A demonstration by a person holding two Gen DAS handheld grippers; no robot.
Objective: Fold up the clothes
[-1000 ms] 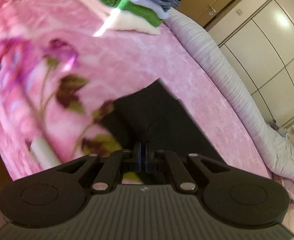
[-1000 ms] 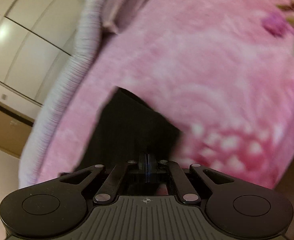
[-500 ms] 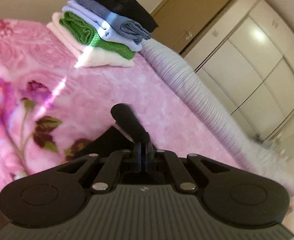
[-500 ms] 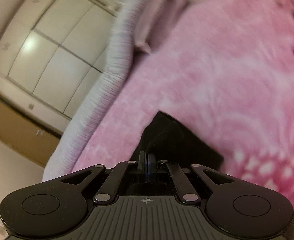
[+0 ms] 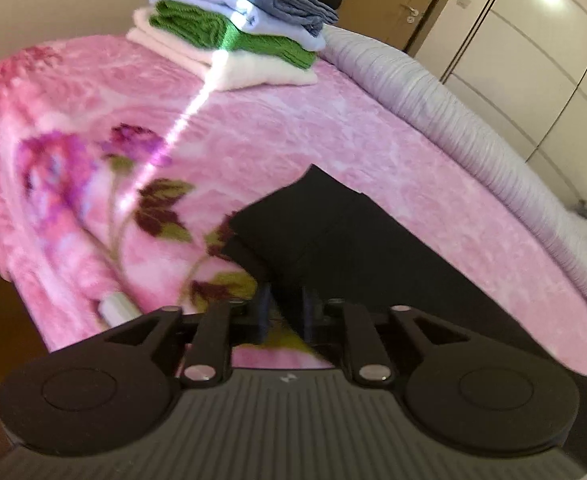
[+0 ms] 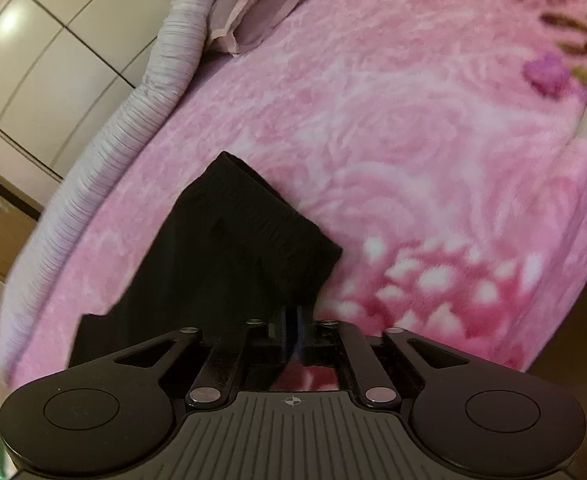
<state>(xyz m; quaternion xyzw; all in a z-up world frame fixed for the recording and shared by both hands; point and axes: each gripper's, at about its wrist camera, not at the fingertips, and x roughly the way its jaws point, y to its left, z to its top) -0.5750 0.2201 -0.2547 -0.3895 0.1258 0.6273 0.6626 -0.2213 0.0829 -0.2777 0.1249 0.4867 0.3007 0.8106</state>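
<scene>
A black garment [image 5: 333, 232] lies folded on the pink flowered blanket [image 5: 253, 120]. My left gripper [image 5: 285, 314] is at its near edge, jaws a small way apart, holding nothing I can see. In the right wrist view the garment [image 6: 221, 256] shows a ribbed hem at its far end. My right gripper [image 6: 291, 330] is at its near right corner, jaws slightly parted, with no cloth visibly between them.
A stack of folded clothes [image 5: 237, 20], white, green, blue and black, sits at the far end of the bed. A grey striped rolled duvet [image 5: 473, 120] runs along the far side. Pink pillows [image 6: 265, 4] lie at the other end. Wardrobe doors [image 5: 533, 40] stand behind.
Both grippers were shut on the black garment and lifted it; now it lies folded over on the blanket and both grippers have opened a little and let go.
</scene>
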